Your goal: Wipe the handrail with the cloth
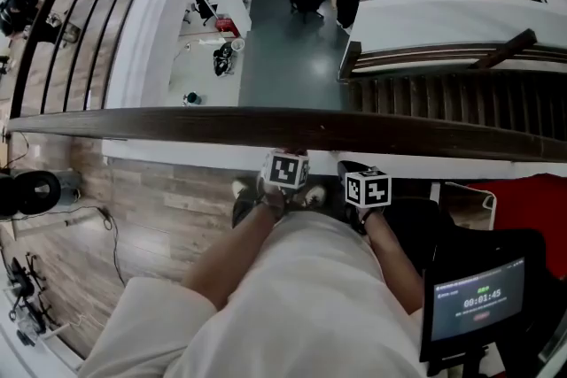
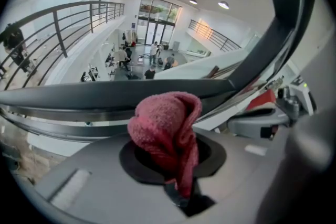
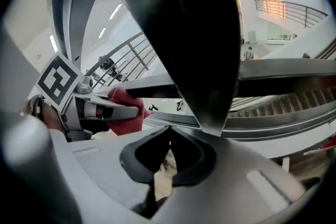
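Cloth [image 2: 165,128], red terry, bunched: clamped between the closed jaws of the left gripper [image 2: 181,191], with its wad standing forward of the jaw tips, close to the long dark brown handrail [image 2: 79,96]; contact unconfirmed. Judged soft, light and limp, and best gripped by the gathered fold. Right gripper [image 3: 169,136]: jaws together, nothing between.

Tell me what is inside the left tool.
A bunched red cloth, clamped in the left tool. Its pinched end is hidden between the jaws; whether it touches the handrail cannot be told.
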Available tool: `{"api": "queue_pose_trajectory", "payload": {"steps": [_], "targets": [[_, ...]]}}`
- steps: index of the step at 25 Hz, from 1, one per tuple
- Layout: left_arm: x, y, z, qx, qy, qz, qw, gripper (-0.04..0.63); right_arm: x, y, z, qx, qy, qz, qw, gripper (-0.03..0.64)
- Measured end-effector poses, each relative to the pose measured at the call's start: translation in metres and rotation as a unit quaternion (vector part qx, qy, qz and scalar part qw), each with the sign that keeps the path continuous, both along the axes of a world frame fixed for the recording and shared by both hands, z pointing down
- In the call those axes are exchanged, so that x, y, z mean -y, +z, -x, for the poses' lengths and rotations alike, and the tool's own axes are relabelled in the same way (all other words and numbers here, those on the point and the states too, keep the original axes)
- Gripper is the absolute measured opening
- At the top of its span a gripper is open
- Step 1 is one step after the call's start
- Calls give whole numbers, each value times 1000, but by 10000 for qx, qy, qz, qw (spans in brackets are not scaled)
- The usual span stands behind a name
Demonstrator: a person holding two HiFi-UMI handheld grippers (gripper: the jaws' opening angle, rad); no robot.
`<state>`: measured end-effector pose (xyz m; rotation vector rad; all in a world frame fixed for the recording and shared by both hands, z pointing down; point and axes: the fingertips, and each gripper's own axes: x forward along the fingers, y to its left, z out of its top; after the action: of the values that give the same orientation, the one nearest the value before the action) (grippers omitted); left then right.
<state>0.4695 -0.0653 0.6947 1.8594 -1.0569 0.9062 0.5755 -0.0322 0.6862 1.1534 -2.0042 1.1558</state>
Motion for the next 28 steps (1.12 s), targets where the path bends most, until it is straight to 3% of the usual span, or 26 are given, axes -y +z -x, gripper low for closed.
{"api": "queue_pose_trajectory", "payload": {"steps": [9, 16, 19, 28], "targets": [[-9, -8, -62, -456, 806, 63, 9957, 86, -10, -6, -32, -146, 504, -26, 9986, 3], [-22, -3, -117, -755, 1441, 241, 9864, 86, -12, 0, -55, -237, 698, -69, 9973, 3], [-7, -4, -131, -863, 1475, -61, 9853, 86, -13, 2, -65, -332, 753, -72, 9966, 3], [-1, -9, -111, -1009, 1064, 53, 9892, 86, -16, -8, -68, -471, 828, -60, 9954, 3]]}}
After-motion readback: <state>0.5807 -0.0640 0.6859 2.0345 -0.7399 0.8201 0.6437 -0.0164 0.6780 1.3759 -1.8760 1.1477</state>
